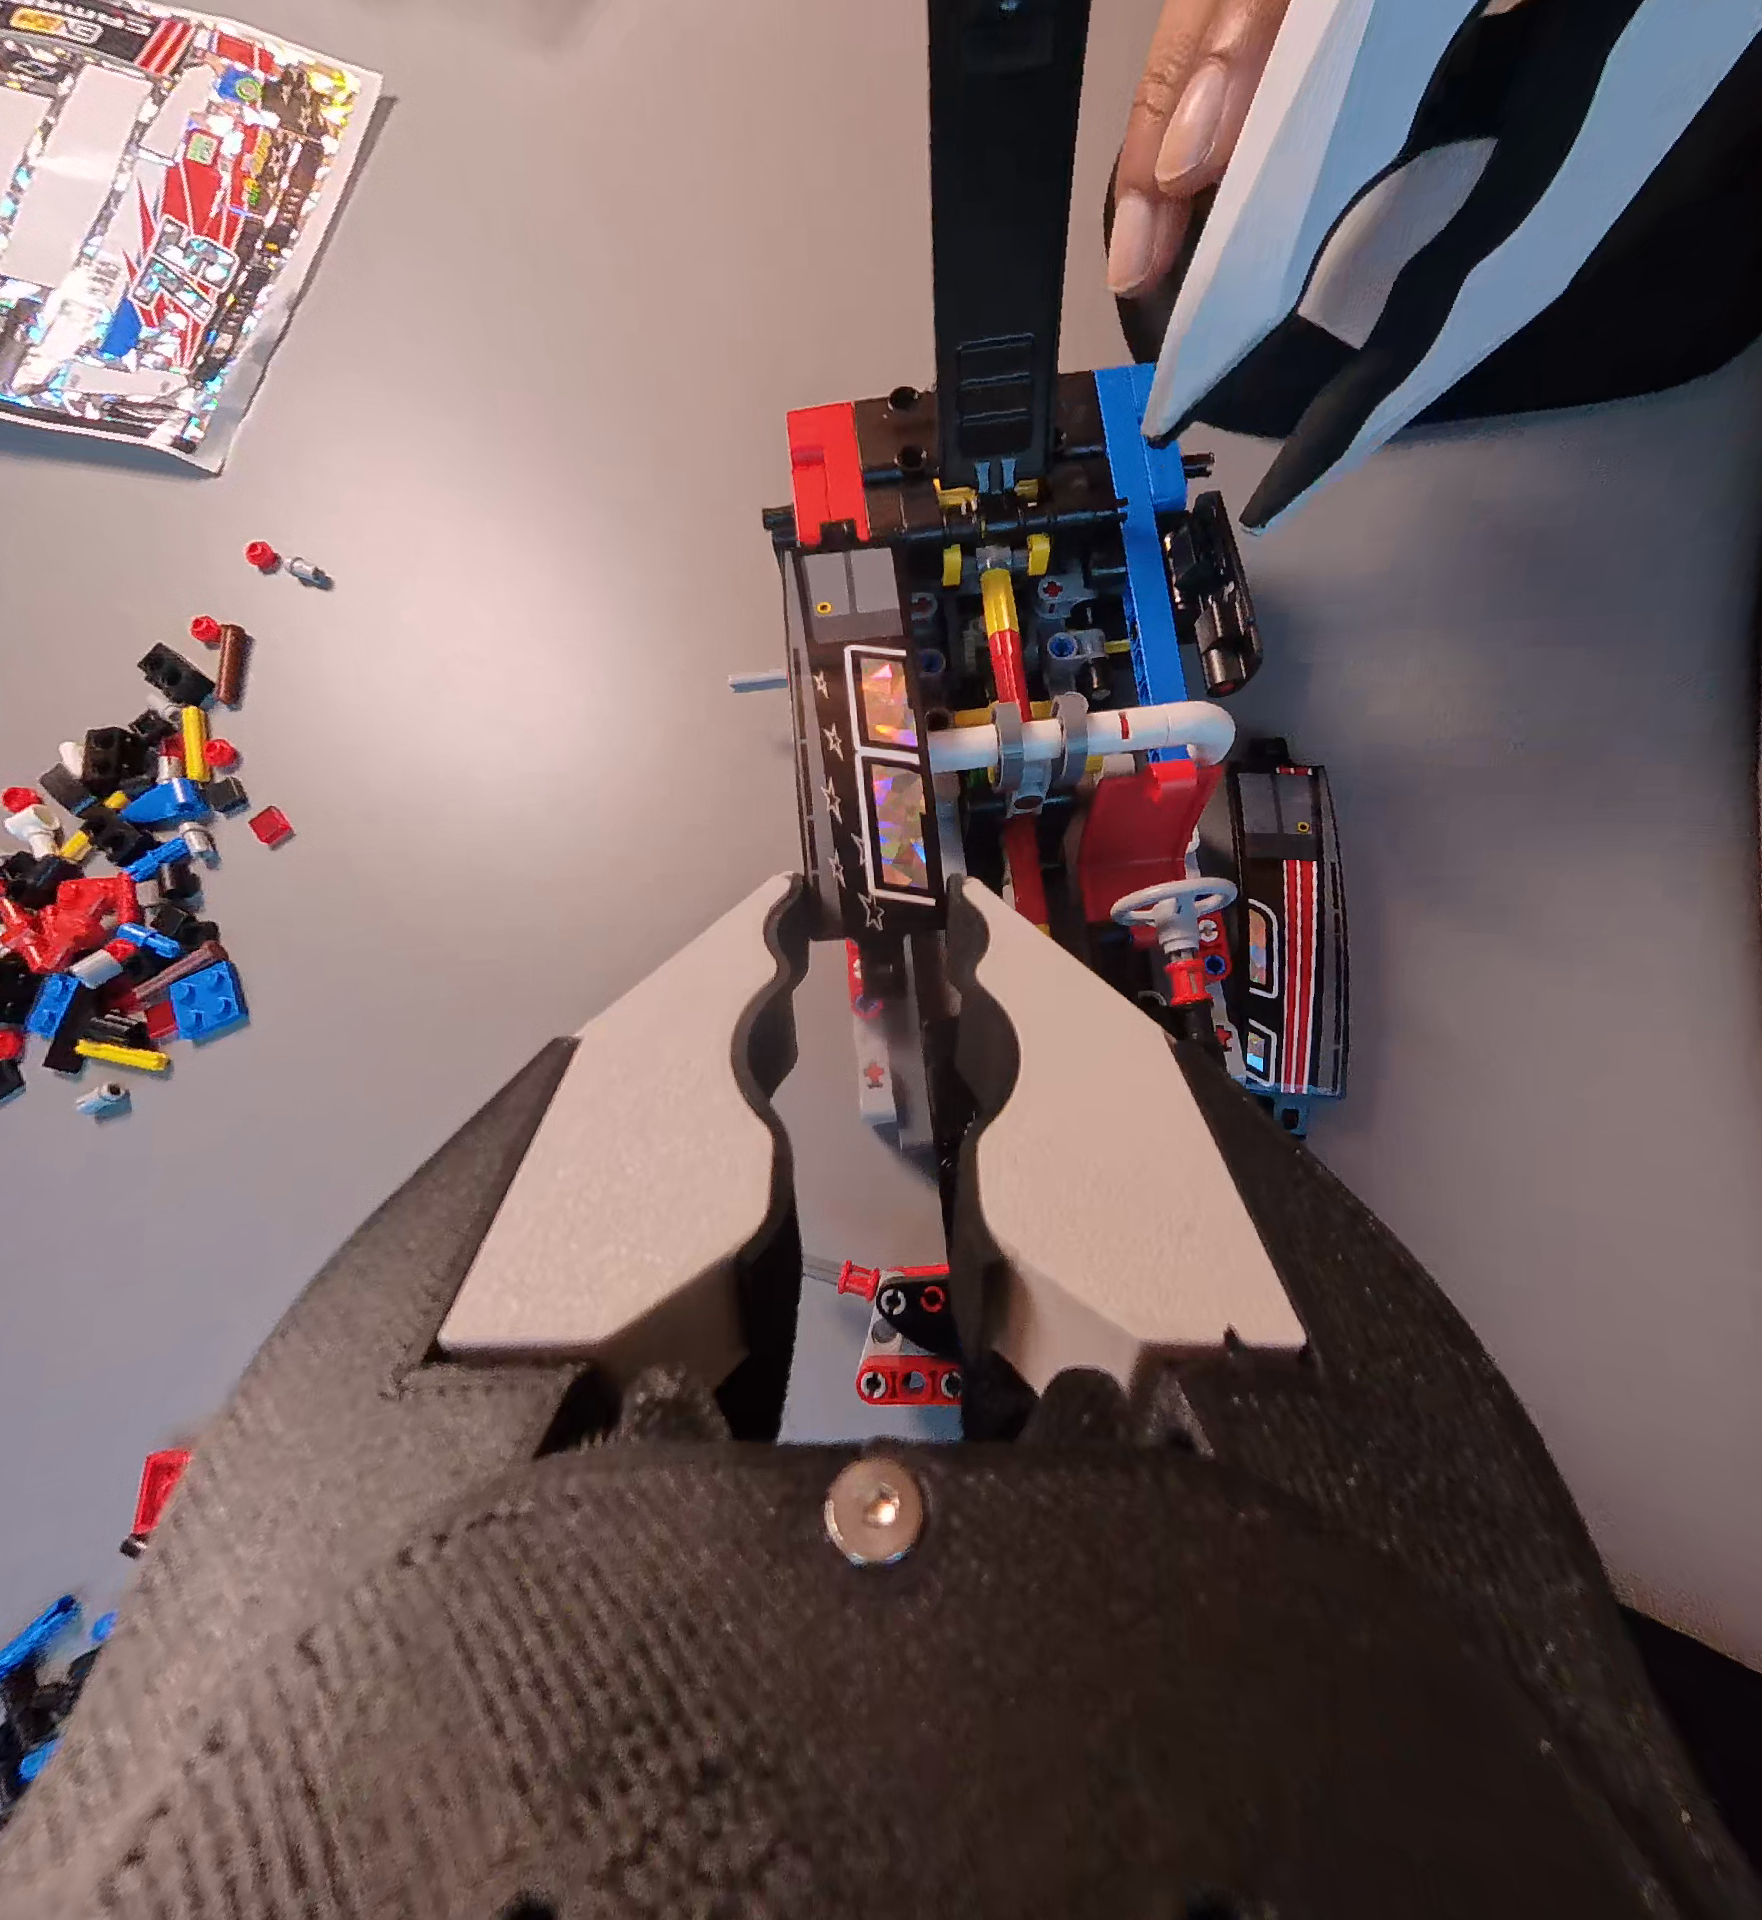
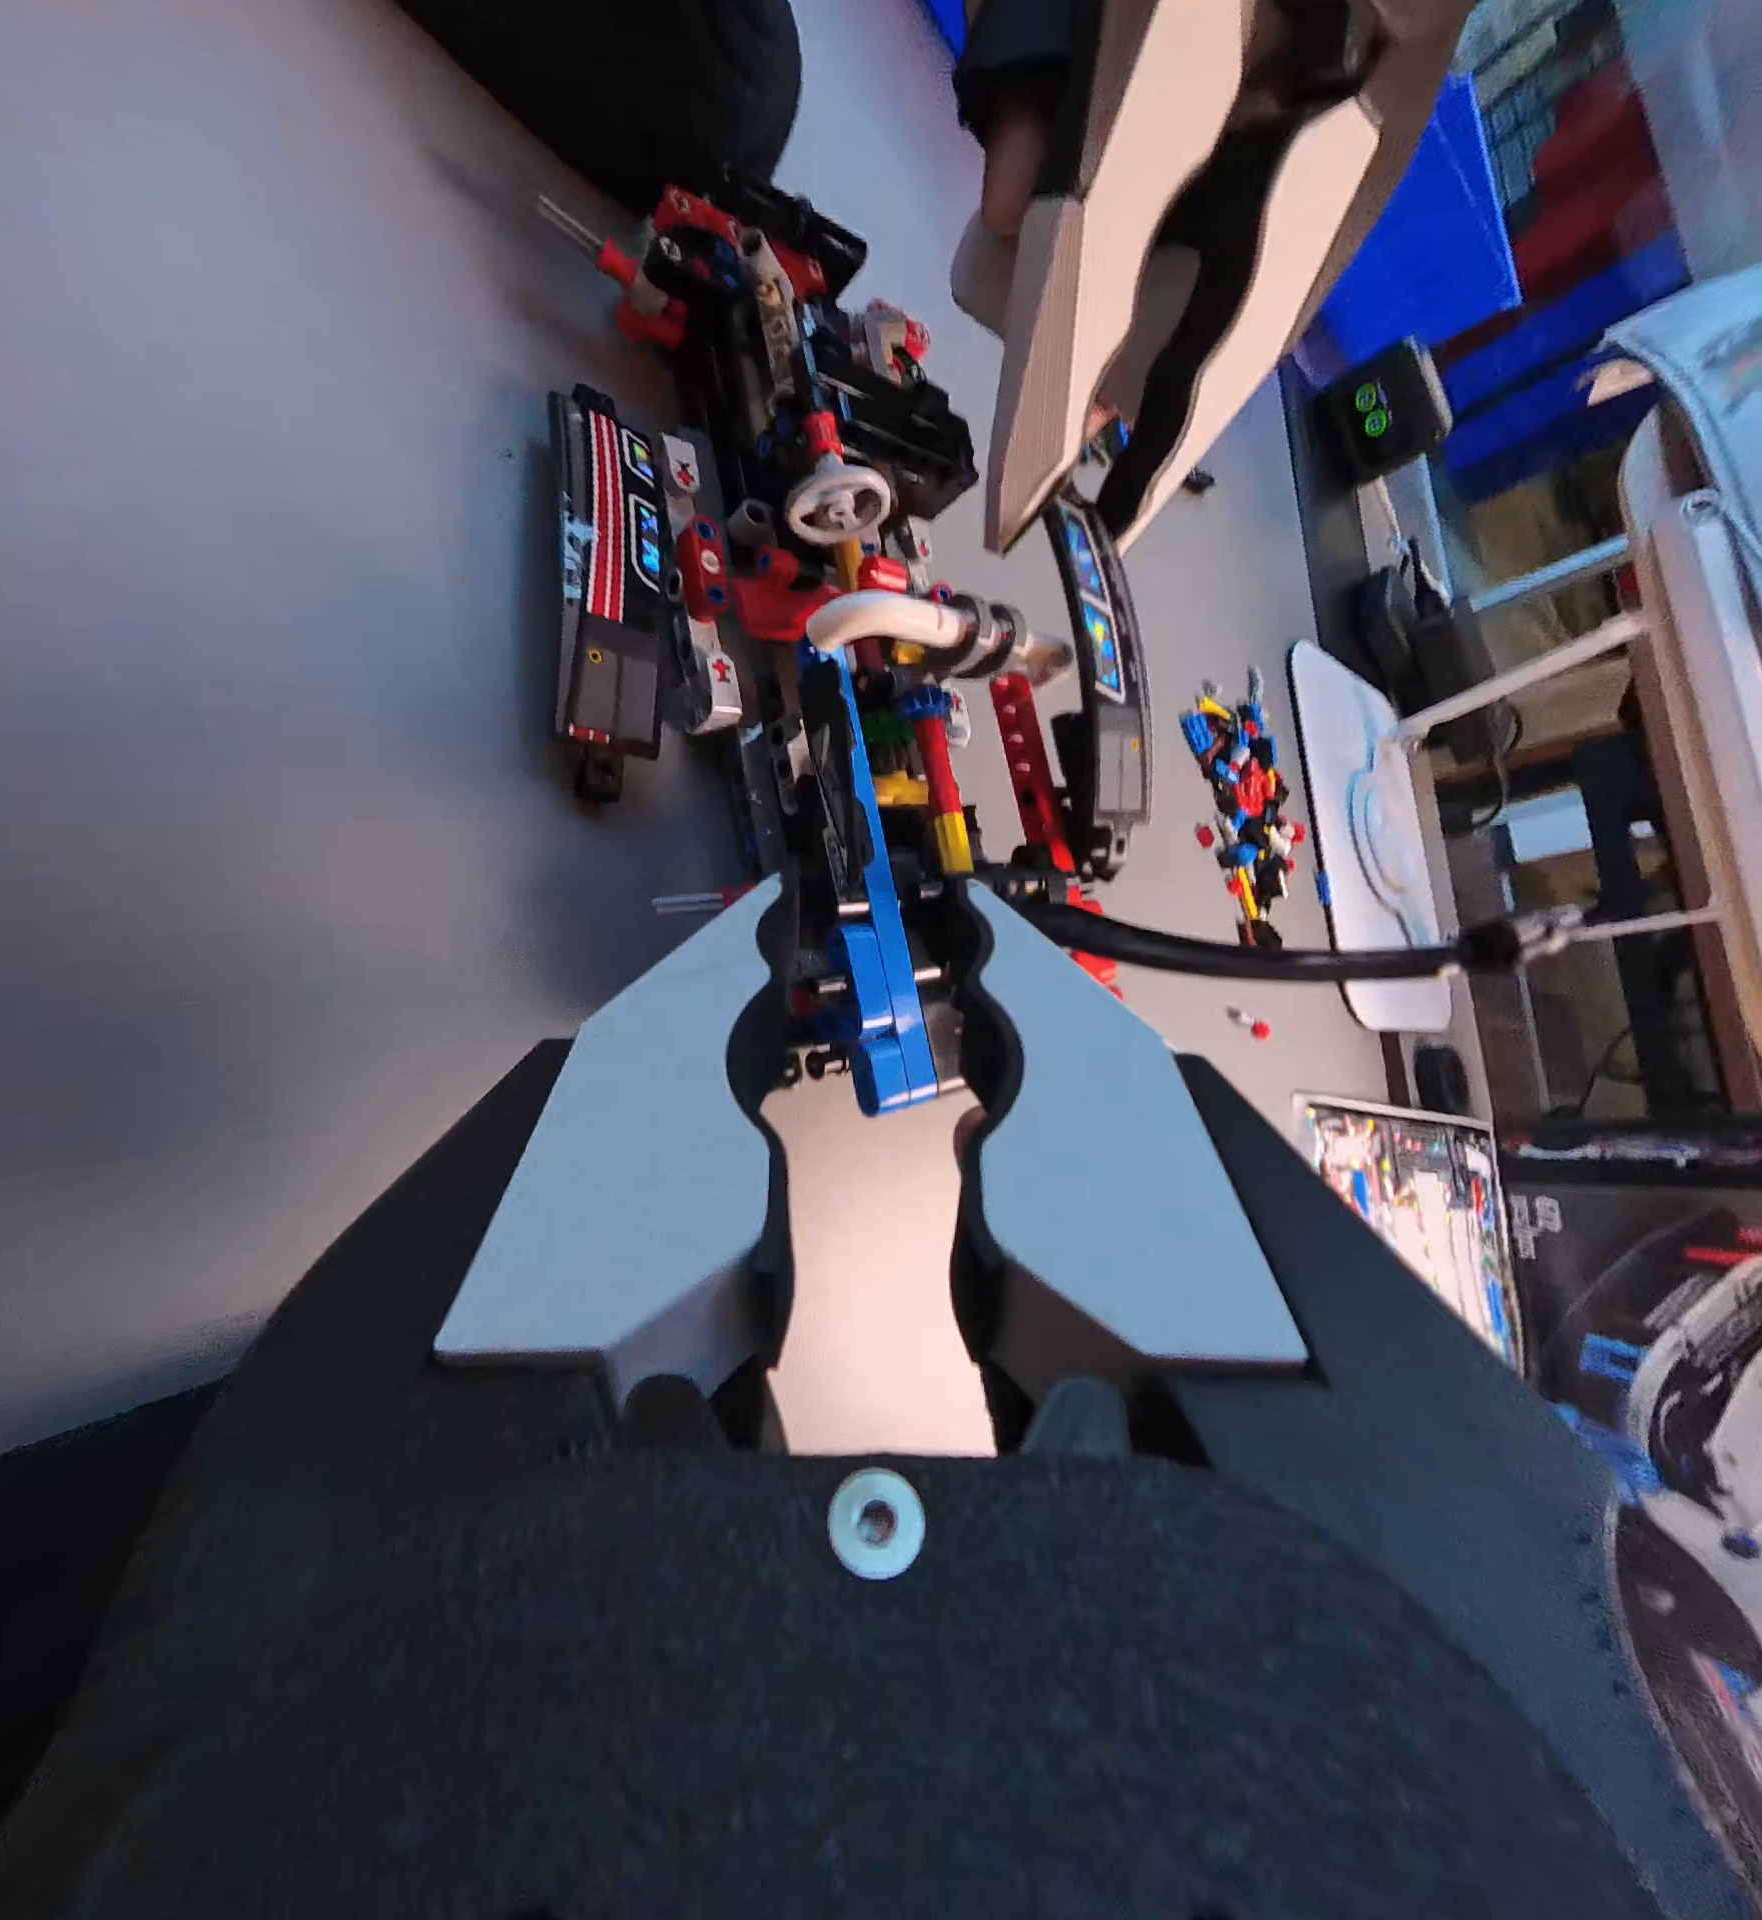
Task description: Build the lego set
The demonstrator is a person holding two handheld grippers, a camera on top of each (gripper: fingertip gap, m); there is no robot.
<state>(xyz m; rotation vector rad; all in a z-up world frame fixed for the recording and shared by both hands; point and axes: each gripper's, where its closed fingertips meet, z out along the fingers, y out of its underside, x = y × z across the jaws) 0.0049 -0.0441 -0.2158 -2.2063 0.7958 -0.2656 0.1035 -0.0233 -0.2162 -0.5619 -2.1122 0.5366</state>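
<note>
Grey desk (image 1: 544, 416) at frame centre carries the lego model (image 1: 1012, 675), grasped by both left tongs (image 1: 877, 894) and right tongs (image 2: 872, 894).

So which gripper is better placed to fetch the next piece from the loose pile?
Probably the left gripper: the loose pile lies on its side of the model, while the right gripper straddles the model's blue end, farther away.

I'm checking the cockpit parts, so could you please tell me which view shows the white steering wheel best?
The right wrist view: the white steering wheel faces the camera there, spokes visible. In the left wrist view the wheel appears edge-on and flattened.
</note>
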